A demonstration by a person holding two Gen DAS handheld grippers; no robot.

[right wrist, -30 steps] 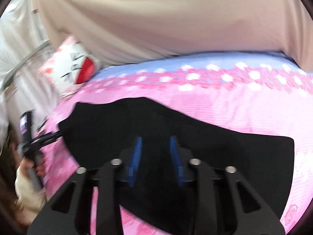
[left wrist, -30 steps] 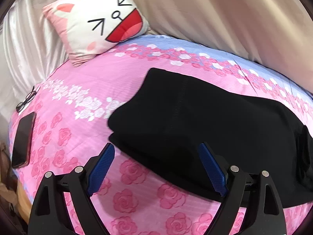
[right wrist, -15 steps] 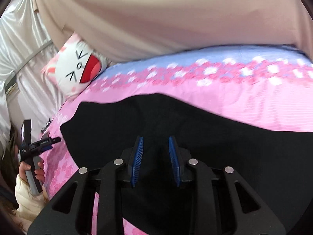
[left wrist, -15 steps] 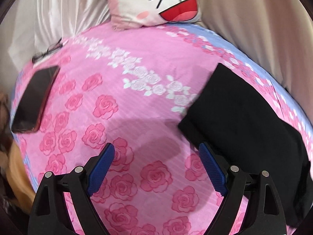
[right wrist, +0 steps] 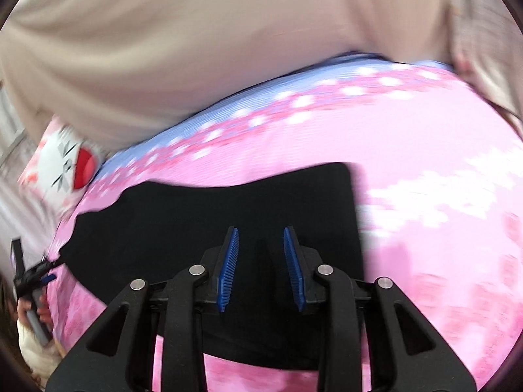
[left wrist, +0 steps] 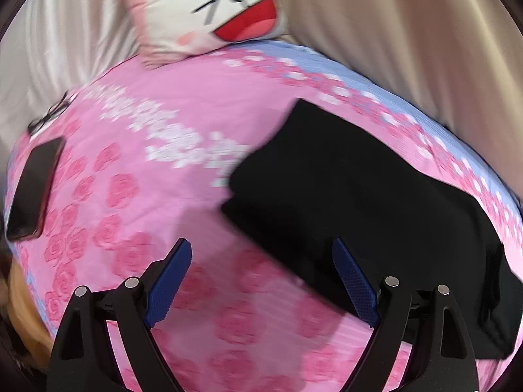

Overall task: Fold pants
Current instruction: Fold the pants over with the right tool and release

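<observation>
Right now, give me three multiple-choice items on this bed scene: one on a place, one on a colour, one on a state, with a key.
1. Where does the phone lie?
A. On the pants
B. On the bedspread, apart from the pants
C. On the pillow

2. What colour are the pants?
A. Black
B. Blue
C. White

3. How does the left gripper stand?
A. Shut on the pants
B. Shut on the phone
C. Open, holding nothing

Key: 1 B, the phone rests on bare pink cloth far left of the garment. 2 A, the pants are plain black in both views. 3 C, its blue pads stand wide apart over the bedspread and the pants' near edge.
</observation>
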